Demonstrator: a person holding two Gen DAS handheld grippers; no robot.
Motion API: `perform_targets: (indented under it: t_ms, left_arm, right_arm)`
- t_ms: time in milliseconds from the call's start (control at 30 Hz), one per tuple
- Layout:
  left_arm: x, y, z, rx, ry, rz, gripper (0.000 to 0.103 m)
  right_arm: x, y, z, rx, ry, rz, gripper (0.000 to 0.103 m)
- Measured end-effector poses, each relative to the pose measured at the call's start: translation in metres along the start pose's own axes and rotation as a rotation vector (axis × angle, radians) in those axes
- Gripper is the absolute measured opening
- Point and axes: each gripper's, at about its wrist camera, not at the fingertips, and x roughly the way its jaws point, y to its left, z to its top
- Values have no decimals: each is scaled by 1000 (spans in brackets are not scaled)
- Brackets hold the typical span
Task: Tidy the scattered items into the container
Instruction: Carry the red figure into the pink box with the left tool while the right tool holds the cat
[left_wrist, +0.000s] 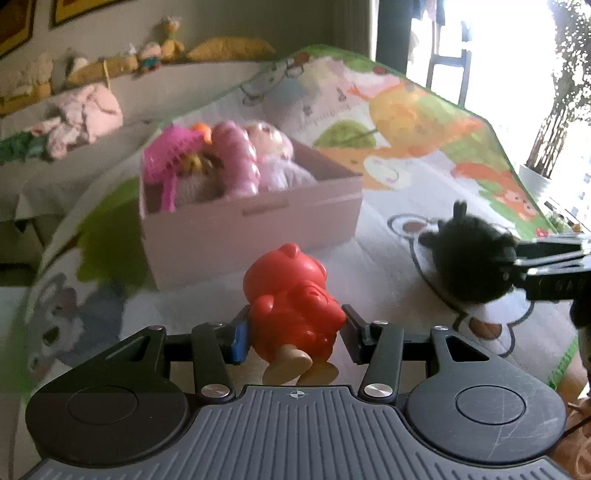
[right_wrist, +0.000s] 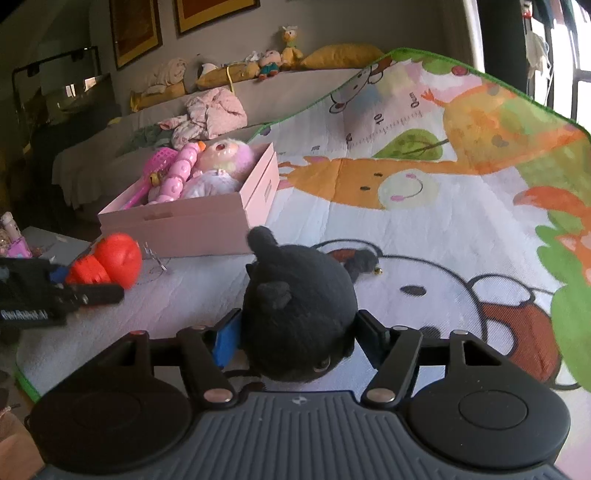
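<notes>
In the left wrist view, the pink box (left_wrist: 251, 225) sits upper left of centre, already holding a doll (left_wrist: 269, 155); below it the left gripper (left_wrist: 293, 328) clamps the red toy (left_wrist: 291, 306). At right, the right gripper (right_wrist: 297, 336) grasps the black plush (right_wrist: 299, 317) on the mat (right_wrist: 424, 221).

Each gripper (left_wrist: 293, 326) (right_wrist: 297, 334) has a grey ribbed body, black linkage arms and silver screws. One finger pad (left_wrist: 240, 341) is blue. White lettering marks the side.
</notes>
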Motion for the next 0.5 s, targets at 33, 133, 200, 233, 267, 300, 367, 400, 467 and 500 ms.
perform_targets:
  t_ms: [33,133,200,233,267,300,367,400,467,500]
  left_arm:
    - [-3,1,2,-4,-8,-1,54]
    - [-11,4,8,-14,-30,-7,54]
    - [-16,5,14,-15,-48,-8,54]
    - [-19,6,17,-12,-60,-5,54]
    - [-21,6,20,-9,-76,-1,54]
    - [-24,8,24,-3,-93,6,54]
    - [-25,11,39,23,-132,32,54]
    - [-25,13,48,39,-157,50,54]
    - [-21,18,66,75,-214,91,54]
    - [-16,20,76,91,-242,115,54]
  right_arm:
    - [2,1,-1,1,4,3,66]
    - [7,2,-5,8,20,8,70]
    - [10,1,-8,18,34,0,78]
    - [12,0,-9,23,43,-4,80]
    - [13,0,-10,25,49,-3,82]
    - [13,1,-11,19,47,-5,82]
    - [13,5,-13,3,47,-11,85]
    - [13,6,-14,-4,47,-13,86]
    - [13,8,-15,-14,45,-18,86]
    - [12,9,-16,-17,44,-19,86]
